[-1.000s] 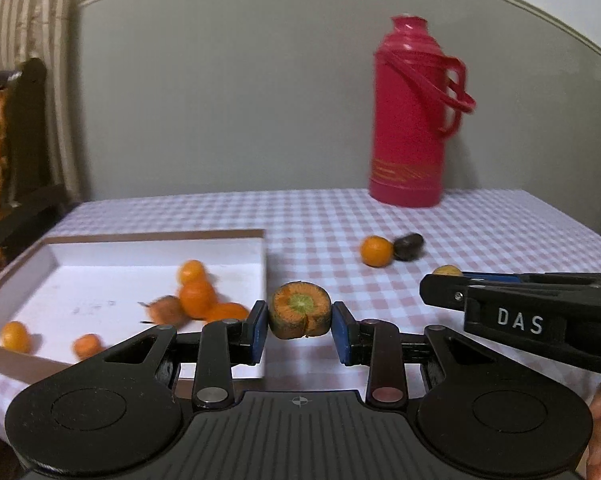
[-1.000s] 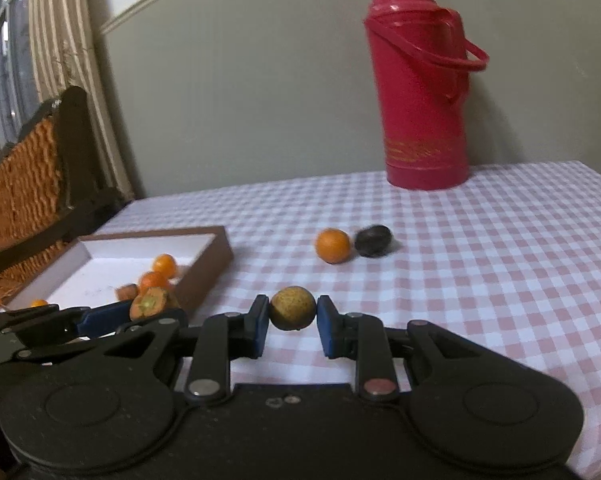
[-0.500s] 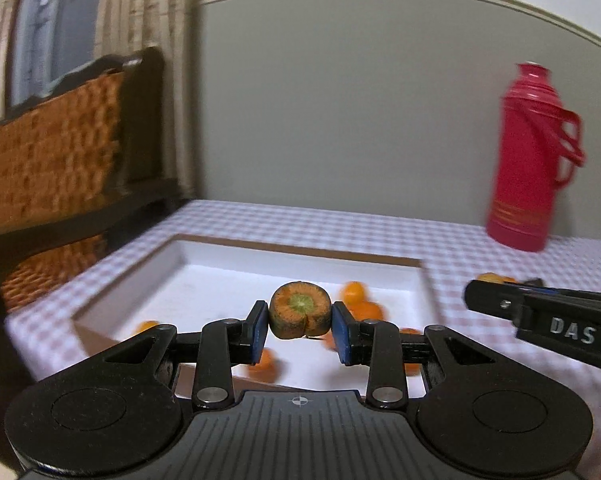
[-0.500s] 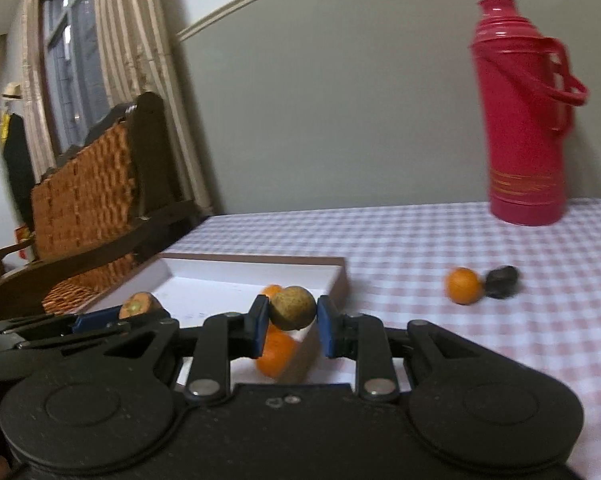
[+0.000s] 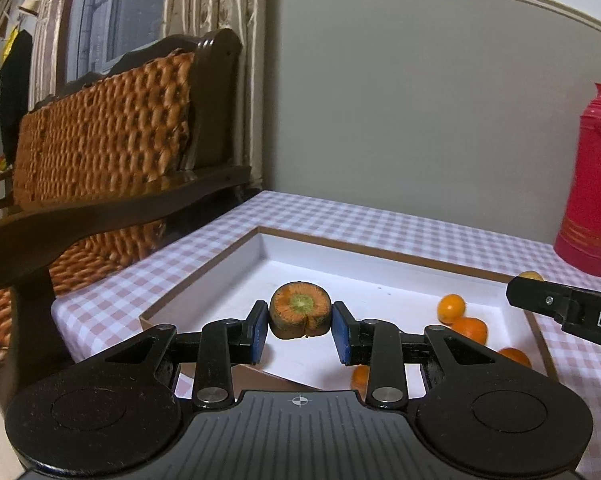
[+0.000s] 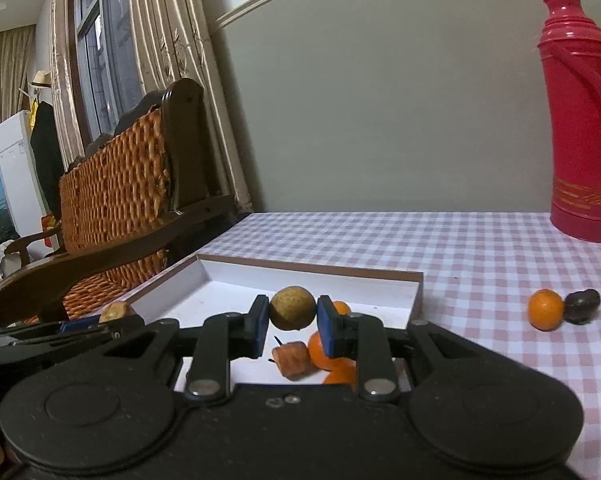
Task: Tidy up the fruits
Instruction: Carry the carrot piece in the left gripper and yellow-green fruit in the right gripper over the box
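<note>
I hold my left gripper (image 5: 300, 330) tilted slightly down over the near corner of the white tray (image 5: 384, 258), its blue pads clamped on a flat orange persimmon (image 5: 300, 310). My right gripper (image 6: 292, 326), angled down likewise, pinches a small yellow-brown round fruit (image 6: 292, 307) above the tray's near edge. One orange (image 6: 546, 309) and a dark fruit (image 6: 582, 305) lie on the checked tablecloth (image 6: 480, 256).

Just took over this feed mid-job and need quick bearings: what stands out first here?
Each gripper is shut on a fruit above the white tray: the left gripper holds a squat orange fruit with a green centre, the right gripper a round yellow-brown fruit. A tall red thermos stands at the table's far right, with an orange and a dark fruit touching on the checked tablecloth.
</note>
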A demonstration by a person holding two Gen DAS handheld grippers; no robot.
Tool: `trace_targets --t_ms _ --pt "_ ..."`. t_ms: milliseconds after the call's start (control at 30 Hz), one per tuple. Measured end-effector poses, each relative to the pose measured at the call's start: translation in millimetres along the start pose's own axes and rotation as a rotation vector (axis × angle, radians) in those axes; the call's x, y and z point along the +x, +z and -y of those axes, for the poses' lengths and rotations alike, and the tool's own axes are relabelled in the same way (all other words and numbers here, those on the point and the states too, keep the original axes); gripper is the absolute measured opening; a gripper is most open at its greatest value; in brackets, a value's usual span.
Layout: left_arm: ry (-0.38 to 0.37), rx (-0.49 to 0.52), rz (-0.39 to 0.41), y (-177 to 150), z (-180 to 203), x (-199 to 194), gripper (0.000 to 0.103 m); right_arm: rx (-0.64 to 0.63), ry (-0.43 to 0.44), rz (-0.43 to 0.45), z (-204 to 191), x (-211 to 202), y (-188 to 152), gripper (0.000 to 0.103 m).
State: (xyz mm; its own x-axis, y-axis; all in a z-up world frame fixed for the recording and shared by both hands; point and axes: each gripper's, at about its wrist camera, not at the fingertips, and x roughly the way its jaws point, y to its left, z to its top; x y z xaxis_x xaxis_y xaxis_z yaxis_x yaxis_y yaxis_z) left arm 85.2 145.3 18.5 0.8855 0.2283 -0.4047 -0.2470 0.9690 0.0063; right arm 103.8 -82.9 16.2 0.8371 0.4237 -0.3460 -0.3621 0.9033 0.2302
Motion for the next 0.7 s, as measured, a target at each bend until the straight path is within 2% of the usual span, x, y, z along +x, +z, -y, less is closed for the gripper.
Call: trace_targets --t_ms 433,700 --pt "0.031 -0.017 -0.018 7 -5 26 0.035 0.007 0.006 -0.020 3 29 5 0.017" --pt "0.046 -0.024 -0.049 12 -6 53 0.035 0.024 -0.023 -0.051 13 55 11 0.018"
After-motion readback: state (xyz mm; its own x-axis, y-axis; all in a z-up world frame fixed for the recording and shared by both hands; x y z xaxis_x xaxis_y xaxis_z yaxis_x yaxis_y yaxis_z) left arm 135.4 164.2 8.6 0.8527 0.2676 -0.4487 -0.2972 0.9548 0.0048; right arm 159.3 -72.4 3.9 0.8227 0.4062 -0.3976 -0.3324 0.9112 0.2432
